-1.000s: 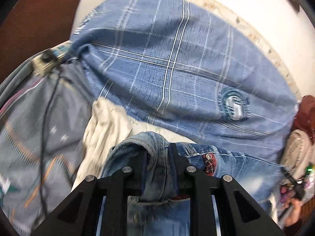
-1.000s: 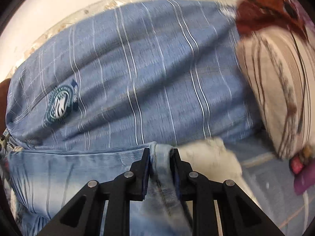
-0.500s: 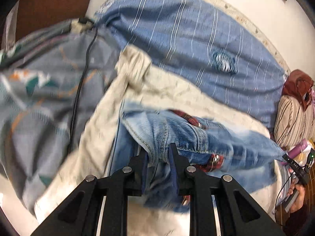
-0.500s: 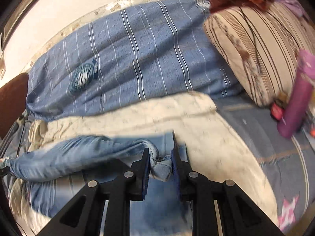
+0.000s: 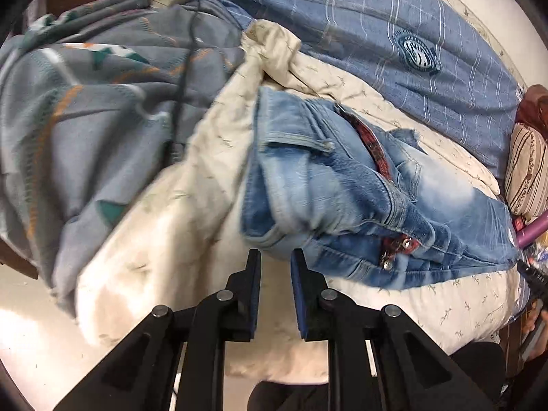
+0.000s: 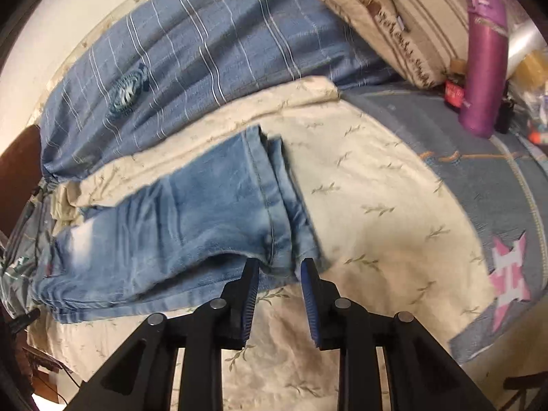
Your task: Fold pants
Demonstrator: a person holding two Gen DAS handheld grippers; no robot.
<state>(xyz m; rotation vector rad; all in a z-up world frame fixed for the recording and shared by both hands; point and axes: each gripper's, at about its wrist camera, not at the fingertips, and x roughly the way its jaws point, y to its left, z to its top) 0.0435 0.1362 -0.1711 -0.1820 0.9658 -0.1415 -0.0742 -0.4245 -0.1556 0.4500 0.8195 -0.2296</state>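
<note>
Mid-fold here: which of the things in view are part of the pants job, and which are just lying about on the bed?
Part of the job:
- jeans
- left gripper
- right gripper
- cream quilt under them

Just lying about:
- blue plaid pillow
- striped pillow
- purple bottle
- grey patterned blanket
- black cable

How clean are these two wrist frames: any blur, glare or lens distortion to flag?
Left wrist view: strong fisheye bending, dark corners, motion smear on the grey patterned blanket, blown-out glare on the floor at lower left; jeans fairly sharp. Right wrist view: same curvature, mild smear on the jeans and blue checked cover; even, soft light.
</note>
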